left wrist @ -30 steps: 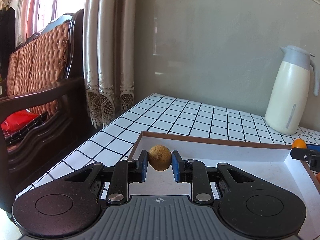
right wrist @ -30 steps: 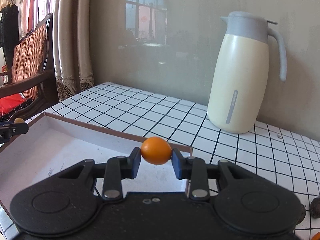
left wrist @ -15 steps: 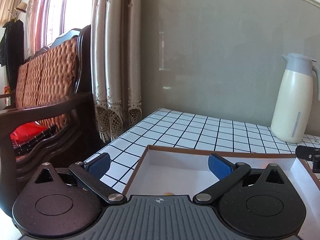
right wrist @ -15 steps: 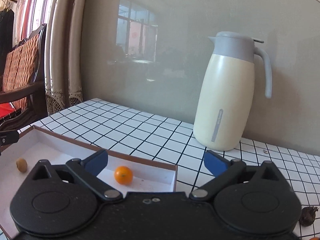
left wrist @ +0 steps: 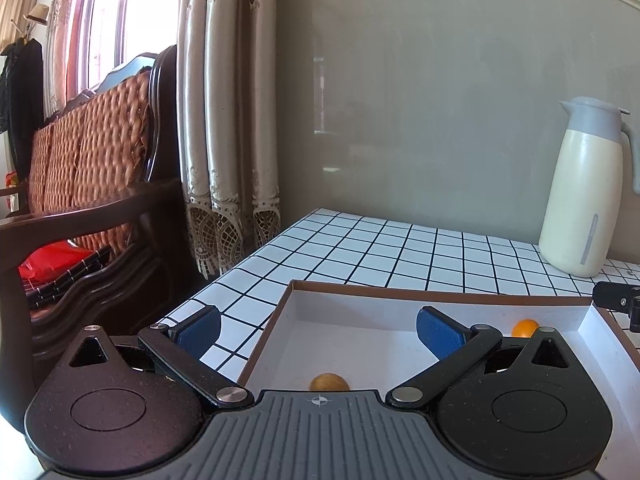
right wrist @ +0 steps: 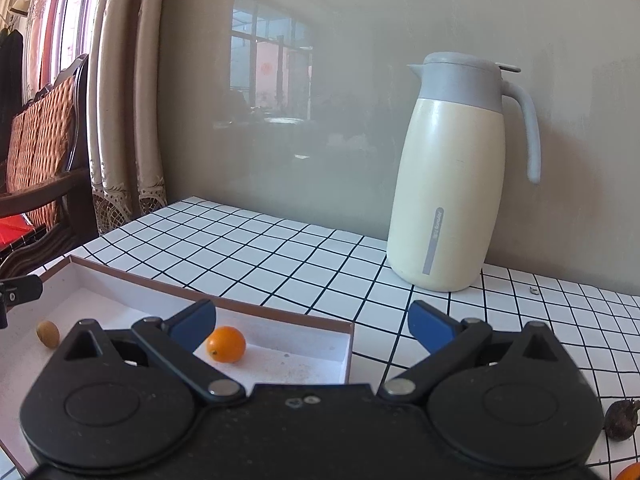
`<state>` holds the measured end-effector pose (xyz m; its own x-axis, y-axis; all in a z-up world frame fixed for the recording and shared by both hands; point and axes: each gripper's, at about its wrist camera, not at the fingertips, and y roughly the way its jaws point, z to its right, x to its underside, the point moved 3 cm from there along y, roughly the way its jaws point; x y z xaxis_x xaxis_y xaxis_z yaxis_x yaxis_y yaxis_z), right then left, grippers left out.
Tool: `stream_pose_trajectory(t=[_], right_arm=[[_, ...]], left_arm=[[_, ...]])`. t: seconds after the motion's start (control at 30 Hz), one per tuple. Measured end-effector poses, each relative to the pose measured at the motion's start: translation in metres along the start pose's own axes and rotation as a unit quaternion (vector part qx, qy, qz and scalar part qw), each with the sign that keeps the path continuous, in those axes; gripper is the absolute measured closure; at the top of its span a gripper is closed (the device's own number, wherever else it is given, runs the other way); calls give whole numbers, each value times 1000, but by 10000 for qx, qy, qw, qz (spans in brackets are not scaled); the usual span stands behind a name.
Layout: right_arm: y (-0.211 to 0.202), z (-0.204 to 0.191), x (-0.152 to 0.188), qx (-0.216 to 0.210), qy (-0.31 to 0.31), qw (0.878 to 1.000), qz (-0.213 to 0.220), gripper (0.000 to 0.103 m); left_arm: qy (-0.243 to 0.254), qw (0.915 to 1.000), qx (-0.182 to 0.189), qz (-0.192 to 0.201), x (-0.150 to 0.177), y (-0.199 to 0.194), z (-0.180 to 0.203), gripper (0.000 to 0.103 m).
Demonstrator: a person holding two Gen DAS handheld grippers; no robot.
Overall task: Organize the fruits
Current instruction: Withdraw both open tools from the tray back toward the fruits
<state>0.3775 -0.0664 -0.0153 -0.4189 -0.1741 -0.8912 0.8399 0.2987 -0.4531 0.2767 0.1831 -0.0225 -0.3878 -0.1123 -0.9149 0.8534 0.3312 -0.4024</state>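
Observation:
A shallow white box with a brown rim (left wrist: 360, 286) (right wrist: 280, 312) lies on the tiled table. A small brown fruit (left wrist: 329, 382) (right wrist: 47, 333) lies in its left part. A small orange fruit (right wrist: 226, 344) (left wrist: 525, 328) lies in its right part. My left gripper (left wrist: 318, 326) is open and empty above the brown fruit. My right gripper (right wrist: 312, 322) is open and empty above the box's right end, beside the orange fruit. Its tip shows in the left wrist view (left wrist: 618, 302).
A cream thermos jug with a grey lid (right wrist: 452, 176) (left wrist: 584, 188) stands at the back of the table. A dark wrinkled fruit (right wrist: 620, 420) and part of an orange fruit (right wrist: 630, 472) lie on the table at the right. A wooden sofa (left wrist: 88, 184) and curtains (left wrist: 228, 120) stand left.
Both grippers opened and let go of their fruits, which now lie in the box. Both grippers have risen and drawn back from the box.

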Motion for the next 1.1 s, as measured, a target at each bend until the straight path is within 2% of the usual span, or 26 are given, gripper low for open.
stream_pose_trajectory(t=[0.43, 0.87, 1.1], right_arm=[[-51, 13, 3, 120, 115, 9995, 256, 6], [-115, 44, 32, 316, 33, 9991, 291, 6], [-148, 71, 51, 573, 92, 9979, 277, 6]], left_arm=[[79, 9996, 186, 177, 1, -46, 15, 0], [291, 9984, 423, 225, 28, -104, 44, 0], [639, 9962, 511, 295, 39, -129, 70, 0]])
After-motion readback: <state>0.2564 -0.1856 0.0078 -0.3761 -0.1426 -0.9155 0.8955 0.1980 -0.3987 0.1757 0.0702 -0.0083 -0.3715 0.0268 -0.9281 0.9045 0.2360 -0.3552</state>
